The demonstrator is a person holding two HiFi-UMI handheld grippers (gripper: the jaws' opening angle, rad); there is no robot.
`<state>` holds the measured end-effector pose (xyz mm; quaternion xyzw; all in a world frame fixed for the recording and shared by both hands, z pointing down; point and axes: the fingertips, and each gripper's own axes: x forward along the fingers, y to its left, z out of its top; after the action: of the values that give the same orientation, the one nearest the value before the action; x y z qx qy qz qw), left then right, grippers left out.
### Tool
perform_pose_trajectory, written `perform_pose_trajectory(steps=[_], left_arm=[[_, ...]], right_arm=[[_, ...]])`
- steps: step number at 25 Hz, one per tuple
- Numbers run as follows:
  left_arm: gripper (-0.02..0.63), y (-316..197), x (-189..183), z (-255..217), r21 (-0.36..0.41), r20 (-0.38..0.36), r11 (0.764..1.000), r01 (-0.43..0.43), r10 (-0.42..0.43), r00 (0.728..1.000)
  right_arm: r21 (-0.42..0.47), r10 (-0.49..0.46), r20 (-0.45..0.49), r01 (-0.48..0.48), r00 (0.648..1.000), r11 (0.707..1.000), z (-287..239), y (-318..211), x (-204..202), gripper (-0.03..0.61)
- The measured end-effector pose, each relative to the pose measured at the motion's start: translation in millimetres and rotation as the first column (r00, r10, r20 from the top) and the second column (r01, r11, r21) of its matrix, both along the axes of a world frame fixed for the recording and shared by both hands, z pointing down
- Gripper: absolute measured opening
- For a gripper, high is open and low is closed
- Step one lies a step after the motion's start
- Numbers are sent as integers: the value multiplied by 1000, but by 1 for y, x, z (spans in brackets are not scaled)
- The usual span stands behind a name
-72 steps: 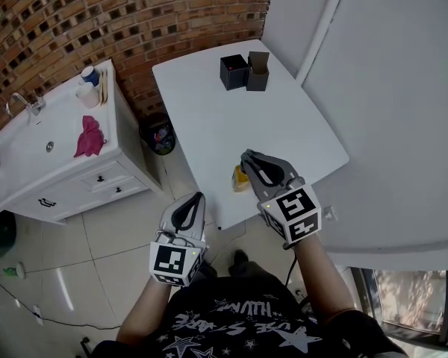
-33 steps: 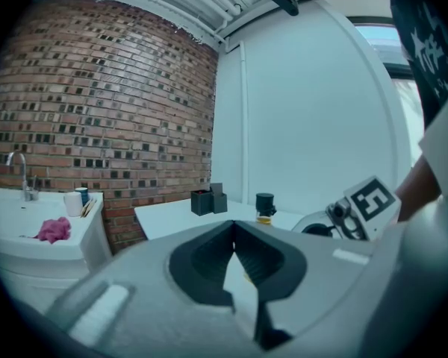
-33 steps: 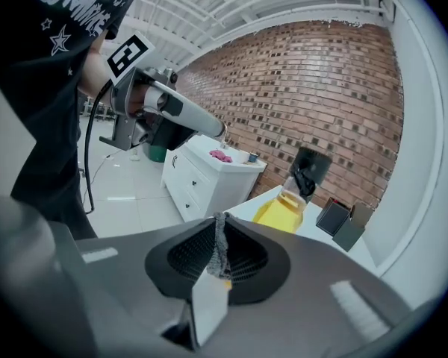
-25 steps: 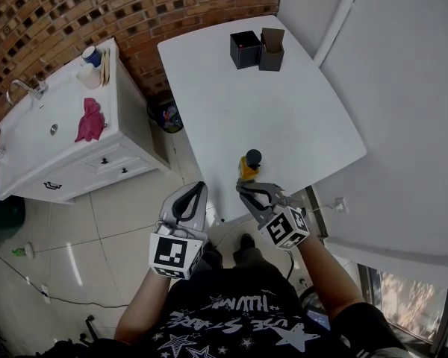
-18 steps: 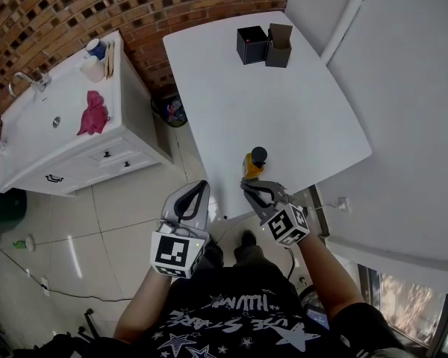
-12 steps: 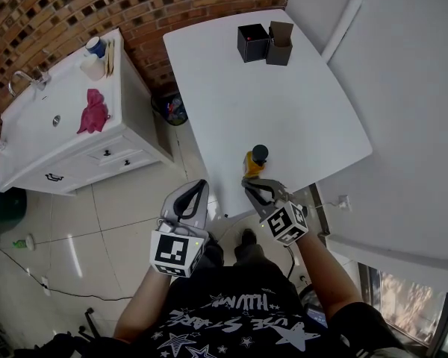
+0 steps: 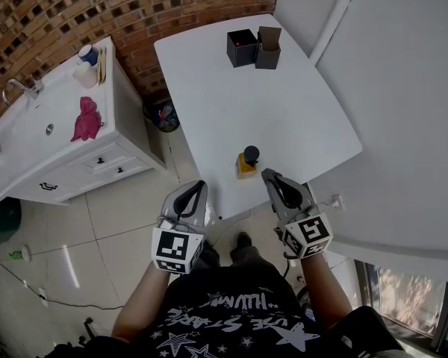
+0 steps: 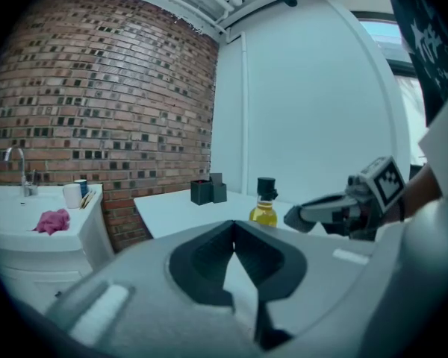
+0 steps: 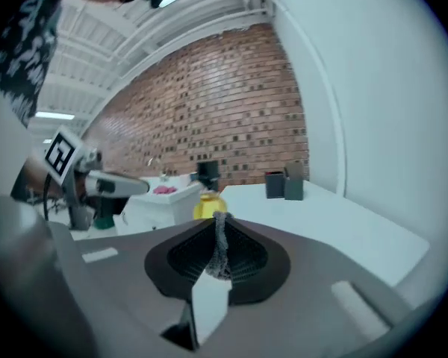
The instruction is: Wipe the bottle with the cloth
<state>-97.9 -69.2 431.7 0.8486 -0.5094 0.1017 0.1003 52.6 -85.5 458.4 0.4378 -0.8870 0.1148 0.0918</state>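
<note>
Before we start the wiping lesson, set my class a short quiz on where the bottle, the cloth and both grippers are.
1. True or false: the cloth lies beside the bottle.
2. Where does the bottle stand? A near the table edge closest to the person; B in the sink; C on the floor.
3. Fill in: the jaws of the left gripper and the right gripper are both ____.

Key: 1 false, it lies on the sink counter; 2 A; 3 shut.
</note>
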Motion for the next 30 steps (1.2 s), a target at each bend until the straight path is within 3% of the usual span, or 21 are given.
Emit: perform_pose_trajectory(steps=[3,9,18,24,30], left_arm=[[16,-1,10,6,14,26,1000,-28,27,999],[40,8,45,11,6,42,994,-109,109,993],[40,27,73,24,-45,32,983,-179,180,983],[40,27,79,30,-60,38,982,-180,183,982],[40,19,76,35,-74,39,985,-154,157,987]], right_arm=[[-60,83,157,-75,984,995,-16,-27,11,38],[-221,117,412,-26,903,975,-18,-55,-6,38],[-336,170,443,-12,880,942,22,-55,-5,38],[-404,206,460,-3,864,915,47,-59,-8,38],[-458,235,413,-22,880,889,73,-61,-10,38]])
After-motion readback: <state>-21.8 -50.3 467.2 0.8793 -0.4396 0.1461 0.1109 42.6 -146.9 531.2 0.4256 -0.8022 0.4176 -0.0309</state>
